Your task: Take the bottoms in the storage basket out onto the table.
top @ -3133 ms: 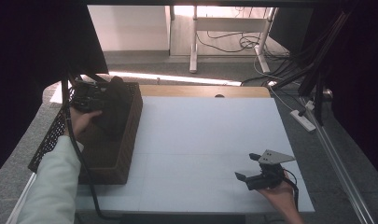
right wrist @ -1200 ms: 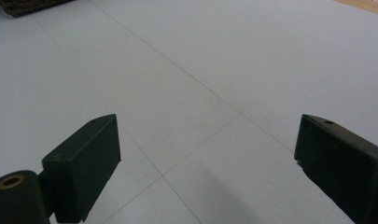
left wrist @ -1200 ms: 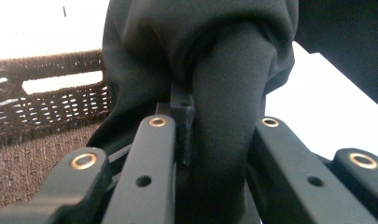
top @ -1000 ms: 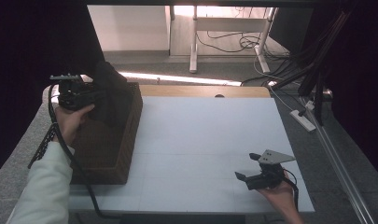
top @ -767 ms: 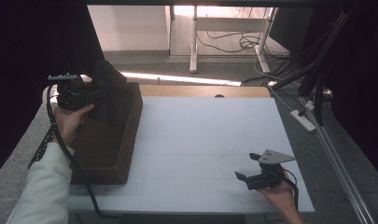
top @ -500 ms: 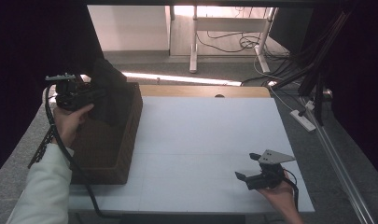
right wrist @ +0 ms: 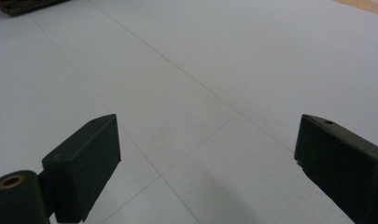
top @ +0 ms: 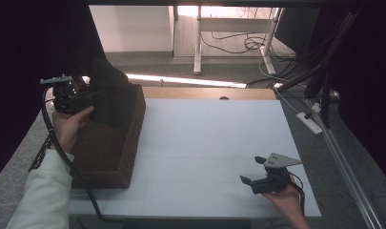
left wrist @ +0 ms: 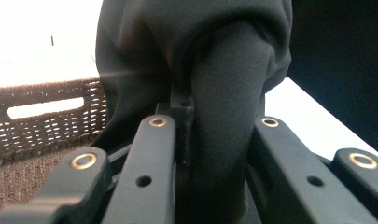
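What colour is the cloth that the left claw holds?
Black or very dark grey: the cloth shows best in the left gripper view.

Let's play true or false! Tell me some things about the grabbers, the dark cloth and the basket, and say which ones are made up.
1. The left gripper is shut on the dark cloth. True.
2. The right gripper is holding a cloth too. False: its jaws stand wide apart with nothing between them.
3. The cloth hangs over the brown woven basket. True.
4. The basket sits at the right edge of the table. False: it sits at the left edge of the white table.
5. The right gripper is low over the table's near right corner. True.
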Demonstrator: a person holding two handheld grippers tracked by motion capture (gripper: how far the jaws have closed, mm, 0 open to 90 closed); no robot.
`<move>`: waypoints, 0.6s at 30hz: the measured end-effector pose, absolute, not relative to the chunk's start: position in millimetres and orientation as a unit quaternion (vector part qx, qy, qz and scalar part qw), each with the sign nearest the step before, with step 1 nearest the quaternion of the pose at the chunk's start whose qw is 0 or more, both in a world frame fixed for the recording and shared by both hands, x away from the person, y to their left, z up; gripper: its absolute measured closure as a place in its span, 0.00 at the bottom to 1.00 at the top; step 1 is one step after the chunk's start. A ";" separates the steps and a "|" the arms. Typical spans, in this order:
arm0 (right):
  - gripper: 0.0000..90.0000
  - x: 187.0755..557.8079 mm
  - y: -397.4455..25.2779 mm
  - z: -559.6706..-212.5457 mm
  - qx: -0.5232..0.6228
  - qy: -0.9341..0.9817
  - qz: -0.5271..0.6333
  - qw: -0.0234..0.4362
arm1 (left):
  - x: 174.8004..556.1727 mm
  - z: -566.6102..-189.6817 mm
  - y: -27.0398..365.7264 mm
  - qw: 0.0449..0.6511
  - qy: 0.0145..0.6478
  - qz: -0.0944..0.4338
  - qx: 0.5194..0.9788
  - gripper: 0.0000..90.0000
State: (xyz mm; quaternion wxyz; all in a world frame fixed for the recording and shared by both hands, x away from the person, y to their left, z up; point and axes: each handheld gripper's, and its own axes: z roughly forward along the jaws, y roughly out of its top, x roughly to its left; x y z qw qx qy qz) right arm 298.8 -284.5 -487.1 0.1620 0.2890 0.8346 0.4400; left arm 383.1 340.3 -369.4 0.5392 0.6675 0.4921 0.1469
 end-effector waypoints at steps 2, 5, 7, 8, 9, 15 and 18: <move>0.08 298.8 -284.4 -487.2 0.289 0.835 0.440 0.162 | 381.6 -368.4 340.3 0.544 0.491 0.147 0.664 0.86; 0.08 298.7 -284.6 -487.1 0.289 0.834 0.440 0.162 | 379.4 -365.9 339.1 0.545 0.489 0.151 0.664 0.86; 0.08 298.8 -284.6 -487.1 0.290 0.834 0.440 0.162 | 378.0 -363.9 338.2 0.546 0.487 0.152 0.664 0.86; 0.08 298.8 -284.6 -487.1 0.290 0.834 0.440 0.163 | 377.2 -362.8 337.7 0.548 0.486 0.153 0.664 0.86; 0.08 298.8 -284.5 -487.2 0.290 0.834 0.440 0.163 | 376.3 -361.5 337.4 0.550 0.484 0.154 0.663 0.86; 0.08 298.9 -284.4 -487.3 0.289 0.835 0.440 0.162 | 369.9 -353.6 334.4 0.564 0.473 0.157 0.659 0.86; 0.08 298.8 -284.2 -487.4 0.290 0.835 0.439 0.163 | 367.1 -350.8 332.2 0.569 0.467 0.155 0.659 0.86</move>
